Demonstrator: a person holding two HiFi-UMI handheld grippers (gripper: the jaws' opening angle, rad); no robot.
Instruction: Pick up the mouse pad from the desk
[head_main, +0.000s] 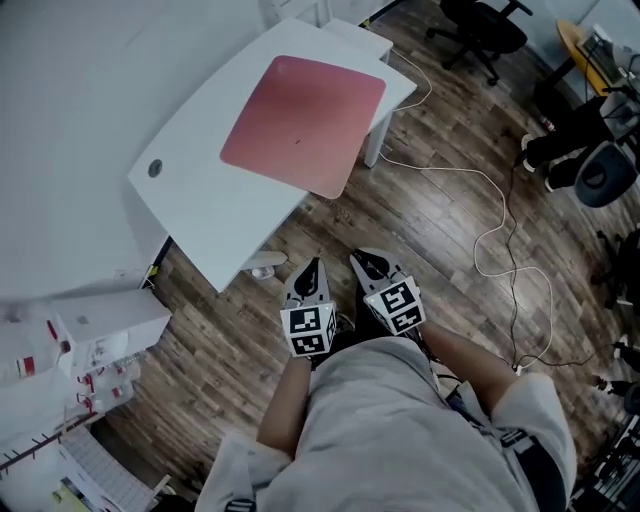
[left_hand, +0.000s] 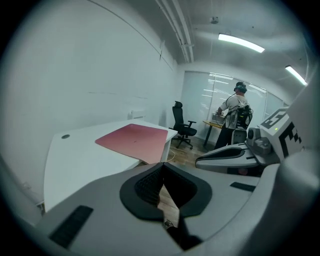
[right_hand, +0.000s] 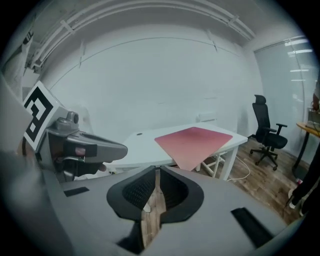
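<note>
A large pink mouse pad (head_main: 303, 124) lies on the white desk (head_main: 205, 195), one corner hanging over the desk's near edge. It also shows as the pink pad (left_hand: 134, 140) in the left gripper view and the pink pad (right_hand: 194, 141) in the right gripper view. My left gripper (head_main: 308, 272) and right gripper (head_main: 369, 265) hang side by side in front of the person's body, over the wood floor, well short of the desk. Both are shut with nothing between the jaws. The left gripper's tip (left_hand: 161, 169) and the right gripper's tip (right_hand: 156, 172) point toward the desk.
White boxes (head_main: 95, 328) stand at the left by the wall. A white cable (head_main: 500, 235) trails over the floor at the right. Black office chairs (head_main: 485, 30) stand at the far right. A person (left_hand: 235, 117) stands at a far desk in the left gripper view.
</note>
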